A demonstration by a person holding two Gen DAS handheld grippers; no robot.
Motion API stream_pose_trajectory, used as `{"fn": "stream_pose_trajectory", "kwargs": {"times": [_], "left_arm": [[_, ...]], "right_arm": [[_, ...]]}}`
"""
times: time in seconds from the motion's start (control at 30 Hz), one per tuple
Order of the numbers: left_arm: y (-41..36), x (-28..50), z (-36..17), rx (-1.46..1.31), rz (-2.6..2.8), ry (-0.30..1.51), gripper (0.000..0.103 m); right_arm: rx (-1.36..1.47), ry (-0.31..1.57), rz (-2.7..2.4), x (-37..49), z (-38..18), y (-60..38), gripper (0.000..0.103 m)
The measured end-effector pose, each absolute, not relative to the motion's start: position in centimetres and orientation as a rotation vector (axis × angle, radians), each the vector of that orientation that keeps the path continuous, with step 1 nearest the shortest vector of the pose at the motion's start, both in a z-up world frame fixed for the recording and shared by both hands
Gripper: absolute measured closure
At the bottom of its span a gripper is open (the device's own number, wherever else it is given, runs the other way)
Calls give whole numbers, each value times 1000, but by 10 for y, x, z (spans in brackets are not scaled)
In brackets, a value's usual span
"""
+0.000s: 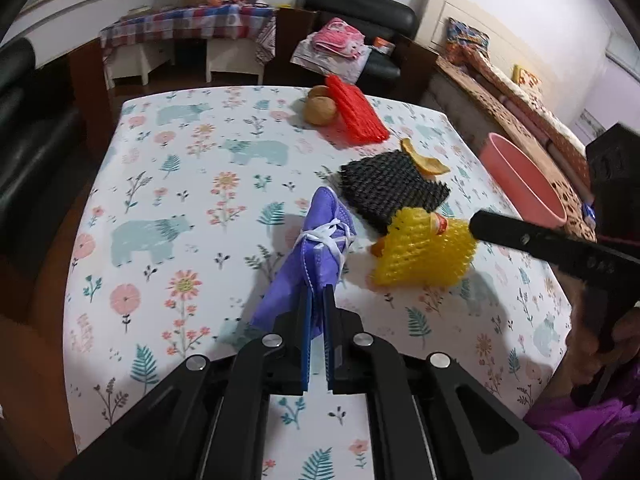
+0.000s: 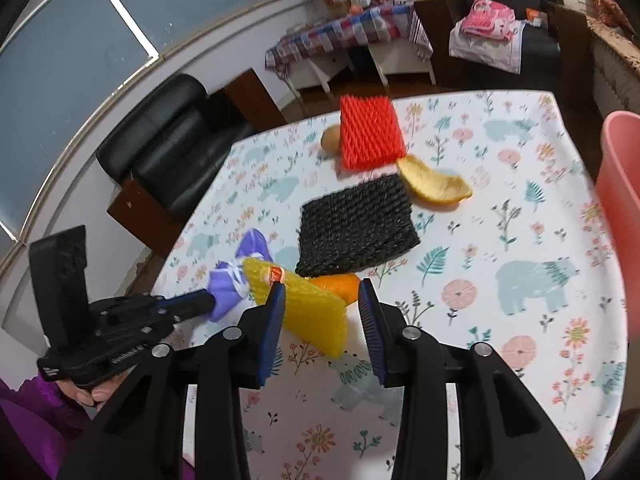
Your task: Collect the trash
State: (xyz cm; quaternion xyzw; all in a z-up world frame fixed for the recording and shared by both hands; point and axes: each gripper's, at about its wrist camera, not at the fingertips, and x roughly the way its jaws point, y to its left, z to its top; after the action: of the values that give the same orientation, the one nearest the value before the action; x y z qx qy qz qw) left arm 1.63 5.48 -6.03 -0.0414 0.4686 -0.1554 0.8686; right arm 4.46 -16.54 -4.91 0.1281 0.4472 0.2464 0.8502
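Note:
My left gripper (image 1: 319,294) is shut on a purple face mask (image 1: 310,256) with white straps and holds it just above the table; the mask also shows in the right wrist view (image 2: 228,284). My right gripper (image 2: 322,292) is open, its fingers on either side of a yellow foam net (image 2: 308,308) with an orange (image 2: 340,284) behind it. The yellow net also lies to the right of the mask in the left wrist view (image 1: 424,248). A black foam net (image 2: 356,228), a fruit peel (image 2: 436,188) and a red foam net (image 2: 370,132) lie further back.
A pink basin (image 2: 620,200) stands at the table's right edge, also in the left wrist view (image 1: 520,184). A brown round fruit (image 1: 320,110) sits by the red net. The table (image 1: 180,200) has a floral cloth. Black sofas and a bed surround it.

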Motion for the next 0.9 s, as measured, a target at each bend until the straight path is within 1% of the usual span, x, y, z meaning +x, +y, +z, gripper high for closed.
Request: {"fn": "stream_pose_trajectory", "kwargs": {"times": [0.13,0.27,0.3,0.33,0.43,0.57,0.8,0.87,0.9], "left_arm": [[60,18,-61,-112,-322,980,99],[59,20,-62,-130,-318,980,99],[59,20,-62,-132,-318,979,99],[59,20,-62,-132,-318,979,99],[58,20,-59,-141,-318,970,99],[55,21,-51,-143,-321,947,99],[51,23,-34,-173,-321,893,99],[49,24,-29,-176,-321,879,99],[48,24,-26,-177,-322,872,99]], "right_arm": [[254,971,541,47,-56,-159,64],[205,949,577,40,-51,-152,65],[190,937,584,38,-49,-151,76],[180,936,583,37,-49,-151,91],[187,922,574,33,-46,-158,93],[225,861,523,25,-33,-180,93],[276,734,221,10,-13,-244,93],[265,726,152,8,-14,-255,93],[247,751,132,9,-18,-257,93]]}}
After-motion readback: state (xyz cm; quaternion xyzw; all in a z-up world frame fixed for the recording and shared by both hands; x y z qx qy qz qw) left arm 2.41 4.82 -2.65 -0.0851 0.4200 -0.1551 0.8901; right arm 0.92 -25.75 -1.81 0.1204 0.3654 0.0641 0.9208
